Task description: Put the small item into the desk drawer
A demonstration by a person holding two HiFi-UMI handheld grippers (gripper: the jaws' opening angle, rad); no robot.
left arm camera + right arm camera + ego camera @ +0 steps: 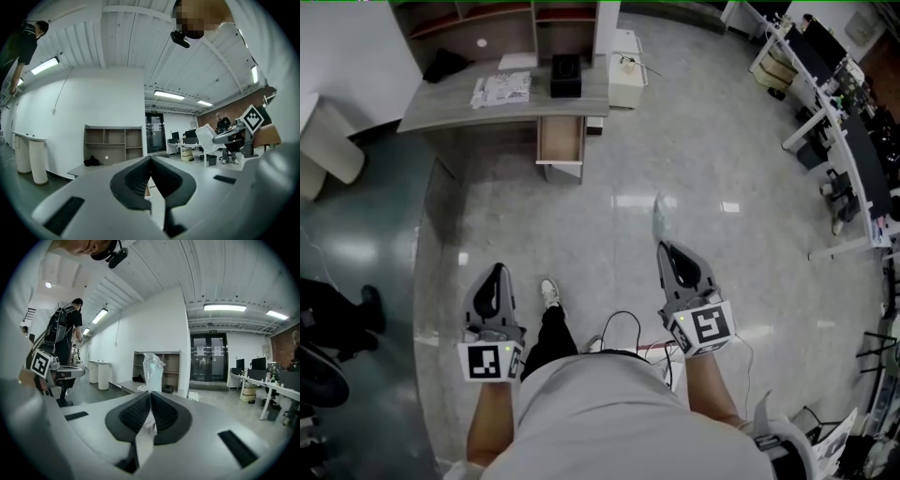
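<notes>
Desk (459, 108): grey, well ahead of both grippers and a little to the left of the right one; not yet within reach. Drawer (560, 141): under the desk's right end, pulled out with its inside showing, seemingly left open to receive the item. Black box (565, 75) and papers (501, 89): on the desktop above the drawer, no part of the task. Right gripper (666, 248): held forward at waist height, jaws pressed together on the small item's lower edge, probably so it cannot slip in carrying. Left gripper (150, 159): level with the right one, jaws together with nothing between them; apparently idle. Small item (153, 371): crumpled clear plastic packet, standing up beyond the right gripper's jaw tips, far from the drawer.
</notes>
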